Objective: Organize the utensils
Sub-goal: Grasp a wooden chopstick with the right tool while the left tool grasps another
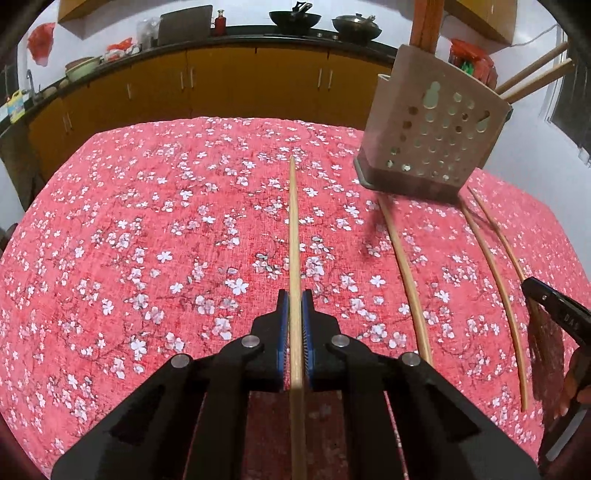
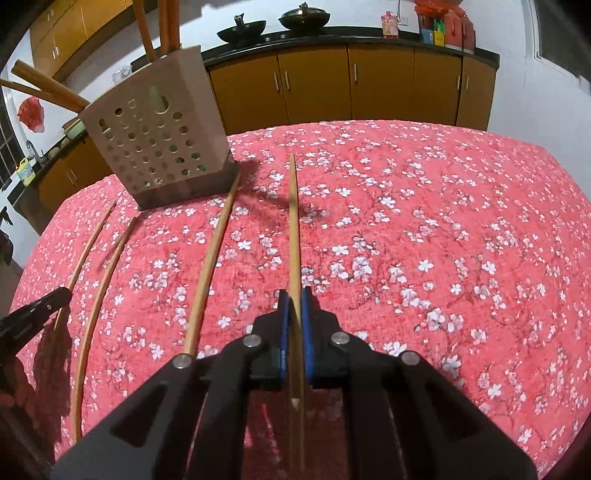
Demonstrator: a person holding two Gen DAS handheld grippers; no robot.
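Observation:
My left gripper [image 1: 294,297] is shut on a wooden chopstick [image 1: 294,236] that points straight ahead over the table. My right gripper [image 2: 294,295] is shut on another wooden chopstick [image 2: 293,229], also pointing ahead. A beige perforated utensil holder [image 1: 434,134] stands at the far right in the left wrist view and at the far left in the right wrist view [image 2: 159,136], with wooden handles sticking out of it. Three loose chopsticks [image 1: 404,269] lie on the cloth in front of the holder; they also show in the right wrist view [image 2: 212,258].
The table wears a red floral cloth [image 1: 147,240]. The other gripper's black tip [image 1: 554,310] shows at the right edge of the left wrist view, and at the left edge of the right wrist view [image 2: 33,314]. Yellow kitchen cabinets [image 2: 369,85] and woks [image 1: 293,18] stand behind.

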